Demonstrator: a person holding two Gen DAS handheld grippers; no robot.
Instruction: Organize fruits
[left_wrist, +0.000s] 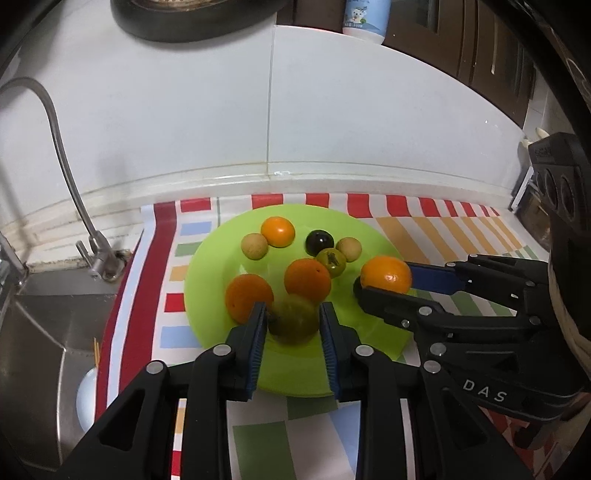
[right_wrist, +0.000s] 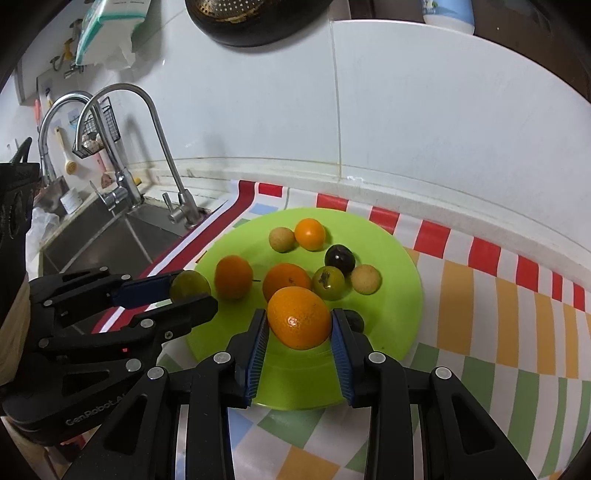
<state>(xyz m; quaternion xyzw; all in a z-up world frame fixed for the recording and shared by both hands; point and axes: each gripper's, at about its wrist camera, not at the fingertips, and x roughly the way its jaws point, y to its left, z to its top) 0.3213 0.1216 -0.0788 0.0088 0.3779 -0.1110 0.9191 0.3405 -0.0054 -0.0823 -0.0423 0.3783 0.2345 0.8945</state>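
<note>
Now: left gripper (left_wrist: 293, 325) grips green fruit (left_wrist: 293, 321) | right gripper (right_wrist: 299, 328) grips orange (right_wrist: 299, 317)

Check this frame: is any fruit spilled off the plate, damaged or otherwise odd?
Nothing stands out. The loose fruits all sit on the green plate. The left gripper holds a green fruit and the right gripper an orange, both over the plate.
</note>
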